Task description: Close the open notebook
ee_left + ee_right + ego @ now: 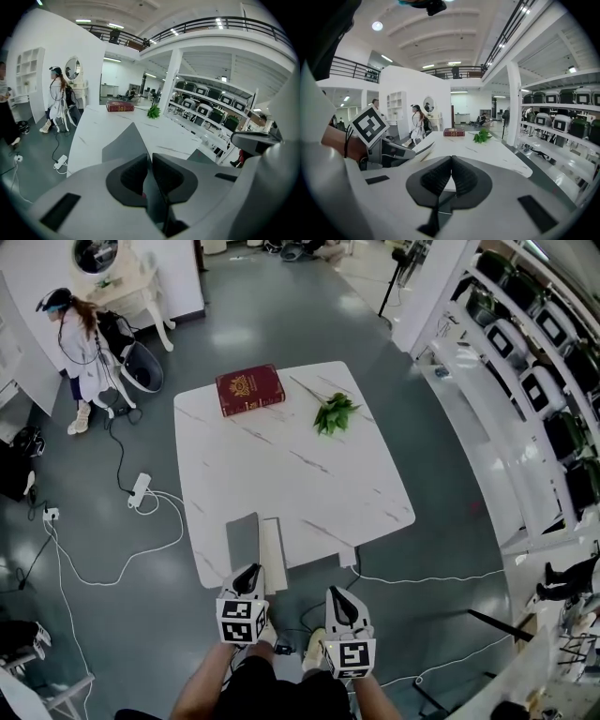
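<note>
The notebook lies at the near edge of the white marble table (309, 474). Its grey cover (242, 540) stands raised beside the white pages (272, 554). My left gripper (247, 576) is at the notebook's near end. In the left gripper view the grey cover (124, 140) runs down into the narrow slit between the jaws of the left gripper (150, 161), which is shut on it. My right gripper (339, 601) hovers off the table's near edge to the right. It (451, 164) is shut with nothing between its pads. In the right gripper view the lifted cover (425, 147) curves up.
A red book (249, 390) and a green leafy sprig (333, 413) lie at the table's far side. A person (84, 352) stands far left by a white dresser. Cables and a power strip (139, 489) trail on the floor at left. Shelving (544, 381) lines the right.
</note>
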{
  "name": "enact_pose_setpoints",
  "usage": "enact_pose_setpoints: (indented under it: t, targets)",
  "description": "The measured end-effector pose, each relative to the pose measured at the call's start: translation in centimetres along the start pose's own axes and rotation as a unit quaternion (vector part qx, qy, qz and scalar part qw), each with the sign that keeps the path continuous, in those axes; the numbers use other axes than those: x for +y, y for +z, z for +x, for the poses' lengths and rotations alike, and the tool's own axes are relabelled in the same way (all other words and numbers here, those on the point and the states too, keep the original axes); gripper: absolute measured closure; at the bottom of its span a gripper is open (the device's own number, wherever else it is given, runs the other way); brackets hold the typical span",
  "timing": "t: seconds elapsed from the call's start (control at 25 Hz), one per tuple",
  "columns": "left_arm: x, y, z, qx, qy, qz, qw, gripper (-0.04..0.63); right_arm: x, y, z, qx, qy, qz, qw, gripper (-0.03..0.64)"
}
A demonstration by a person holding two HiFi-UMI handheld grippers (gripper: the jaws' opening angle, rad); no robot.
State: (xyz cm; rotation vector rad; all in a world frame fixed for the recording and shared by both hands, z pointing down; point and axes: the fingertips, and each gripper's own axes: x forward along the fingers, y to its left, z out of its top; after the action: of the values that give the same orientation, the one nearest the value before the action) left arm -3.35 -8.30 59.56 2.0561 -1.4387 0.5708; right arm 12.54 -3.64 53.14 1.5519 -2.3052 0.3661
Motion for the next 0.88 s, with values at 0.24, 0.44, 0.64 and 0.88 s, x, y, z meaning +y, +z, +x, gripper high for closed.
enact_pose_setpoints:
  t: [0.24,0.44,0.64,0.88]
  targets:
    - [-1.7,-0.5,1.9,0.003,-0.003,0.015,0.9999,0.548,-2.1,-1.4,-0.2,0.009,-0.013,0.012,1.000,0.600]
    - [-2.5,-1.4,3.6,0.017,-0.005,0.020,0.9996,0.547,-3.2,-2.2,0.2,0.016,-0.020,0.021,0.999,0.600]
    - [-3.3,-2.5,5.4,0.034,-0.007,0.032,0.9989,0.544,-4.4,-3.2,0.5,0.017,-0.028,0.027,0.999,0.600]
    - [-3.7,-4.1,7.6,0.053,-0.006,0.043,0.9976,0.535,-5.6,-5.1,0.5,0.037,-0.041,0.039,0.998,0.600]
